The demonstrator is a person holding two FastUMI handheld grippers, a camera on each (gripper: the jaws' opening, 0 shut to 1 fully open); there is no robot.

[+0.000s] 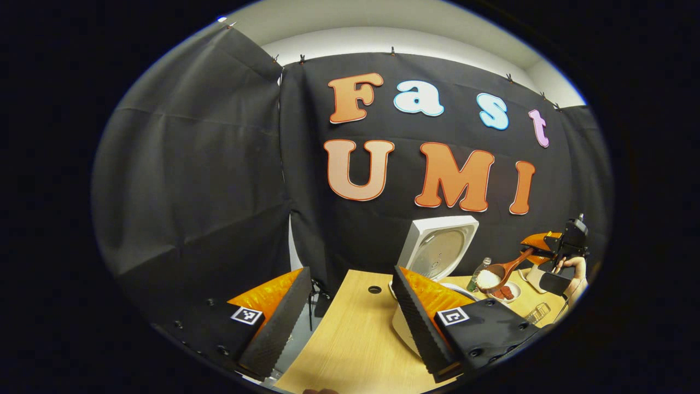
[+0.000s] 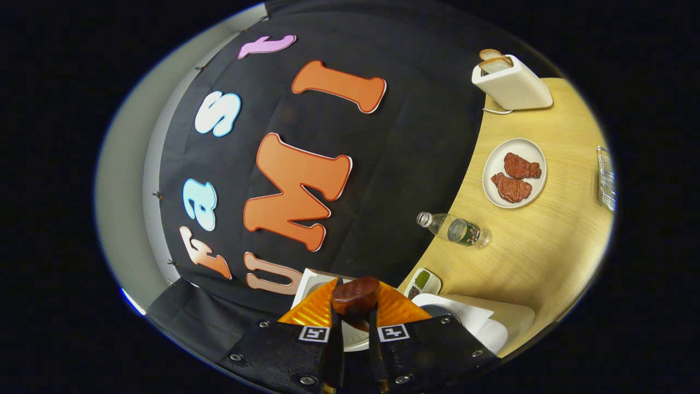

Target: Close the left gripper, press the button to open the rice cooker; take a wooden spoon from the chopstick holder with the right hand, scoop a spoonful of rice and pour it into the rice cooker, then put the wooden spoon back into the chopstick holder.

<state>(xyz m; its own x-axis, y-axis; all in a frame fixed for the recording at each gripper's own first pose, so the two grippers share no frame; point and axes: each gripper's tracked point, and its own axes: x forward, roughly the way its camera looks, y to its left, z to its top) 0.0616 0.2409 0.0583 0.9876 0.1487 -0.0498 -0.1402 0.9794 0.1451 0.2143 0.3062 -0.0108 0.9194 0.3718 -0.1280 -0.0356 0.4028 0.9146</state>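
The white rice cooker [image 1: 402, 328] stands on the wooden table [image 1: 350, 339] with its lid [image 1: 437, 246] raised. My left gripper [image 1: 344, 323] is open in front of it, holding nothing; its right finger hides part of the cooker body. At the far right a hand holds my right gripper [image 1: 538, 249], shut on the handle of the wooden spoon [image 1: 500, 272]. The spoon's bowl carries a heap of white rice [image 1: 488, 279] and hangs to the right of the lid. In the right gripper view, the right gripper [image 2: 355, 309] clamps the spoon's handle end [image 2: 355, 294], above the cooker [image 2: 465, 317].
A plate of meat [image 2: 514, 172], a lying plastic bottle [image 2: 454, 229], a small two-part dish [image 2: 421, 282], a toaster with bread [image 2: 511, 82] and a wire basket [image 2: 604, 178] are on the table. A glass [image 1: 538, 312] stands near the front right. A cable hole [image 1: 374, 289] is behind the cooker's left.
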